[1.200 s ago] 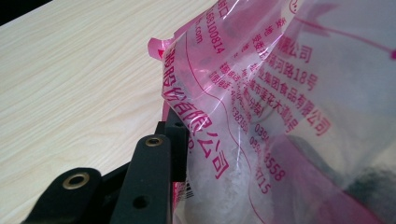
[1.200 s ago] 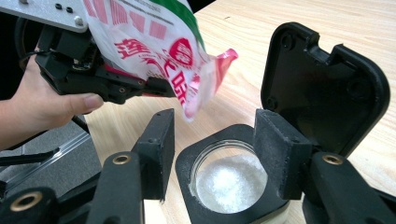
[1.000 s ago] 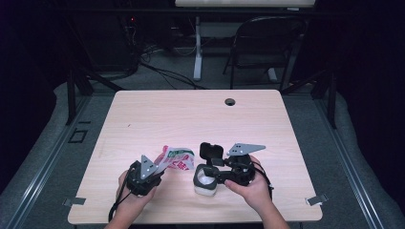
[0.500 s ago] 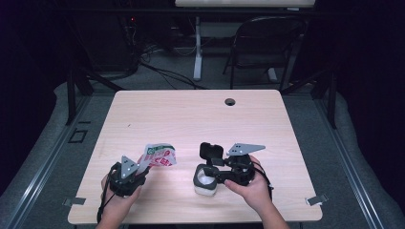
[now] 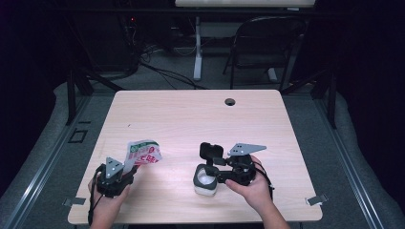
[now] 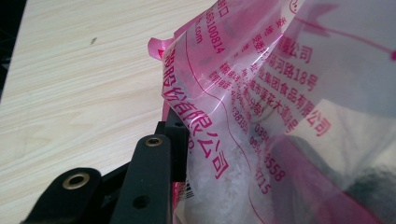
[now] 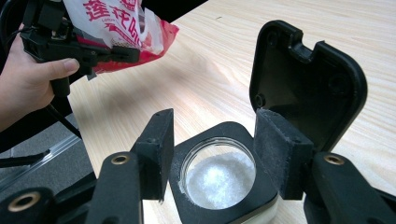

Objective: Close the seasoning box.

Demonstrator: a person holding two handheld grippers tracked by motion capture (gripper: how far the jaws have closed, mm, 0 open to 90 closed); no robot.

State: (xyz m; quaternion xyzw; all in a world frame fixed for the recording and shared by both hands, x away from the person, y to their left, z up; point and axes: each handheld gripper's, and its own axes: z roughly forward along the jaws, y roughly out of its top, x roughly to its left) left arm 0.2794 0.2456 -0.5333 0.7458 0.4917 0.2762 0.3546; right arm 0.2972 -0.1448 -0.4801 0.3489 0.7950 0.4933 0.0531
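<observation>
My right gripper (image 5: pixel 210 177) clamps the open jar (image 7: pixel 219 179) near the table's (image 5: pixel 191 114) front edge, its 2 jaws against the sides, lid (image 7: pixel 303 79) flipped up, white grains inside. Farther left, my left gripper (image 5: pixel 125 168) pinches the red-printed bag (image 5: pixel 142 152), lifted off the wood
</observation>
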